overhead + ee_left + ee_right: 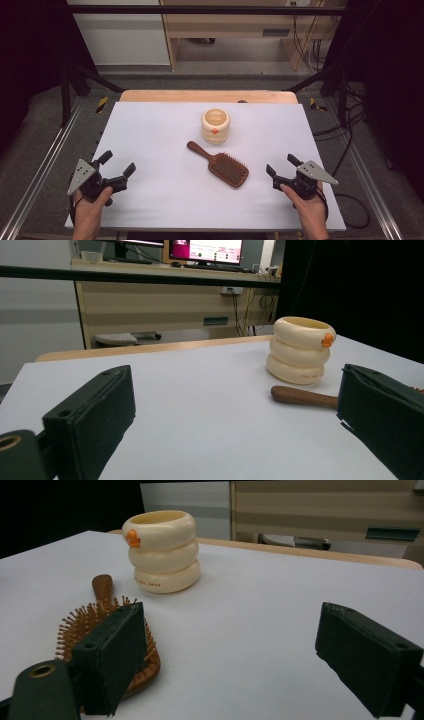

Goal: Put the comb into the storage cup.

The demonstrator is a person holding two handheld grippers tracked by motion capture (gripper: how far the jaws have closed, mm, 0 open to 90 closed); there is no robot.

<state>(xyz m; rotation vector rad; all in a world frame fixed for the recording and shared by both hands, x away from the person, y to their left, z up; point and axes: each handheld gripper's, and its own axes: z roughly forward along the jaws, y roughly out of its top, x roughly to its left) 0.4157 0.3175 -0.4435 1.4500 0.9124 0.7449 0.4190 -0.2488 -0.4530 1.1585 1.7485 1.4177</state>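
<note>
A wooden hairbrush [222, 165] lies flat on the white table [165, 190], a little right of the middle, bristles up, with its handle pointing toward the far left and its broad head toward the near right. Just beyond the handle end, toward the far side, stands a cream cup [215, 125] shaped like three stacked rings, upright, with a small orange mark on its near side; cup and brush are near each other but do not touch. The left gripper [117, 169] sits at the near left of the table, held in the person's left hand [90, 212], its jaws spread wide with nothing between them, well apart from the brush. From the left gripper view the brush handle [304, 396] shows between the two black jaws, partly hidden behind the right-hand one, and the cup [299, 350] stands behind it. The right gripper [281, 165] rests at the near right, held in the right hand [309, 212], jaws likewise wide apart and holding nothing; it is near the head of the brush, just to its right, without touching it. In the right gripper view the bristled head [95, 630] lies behind the left-hand jaw, and the cup [162, 551] stands farther off, its orange mark facing left. Past the far edge of the white surface a strip of bare wood tabletop [207, 96] shows.
</note>
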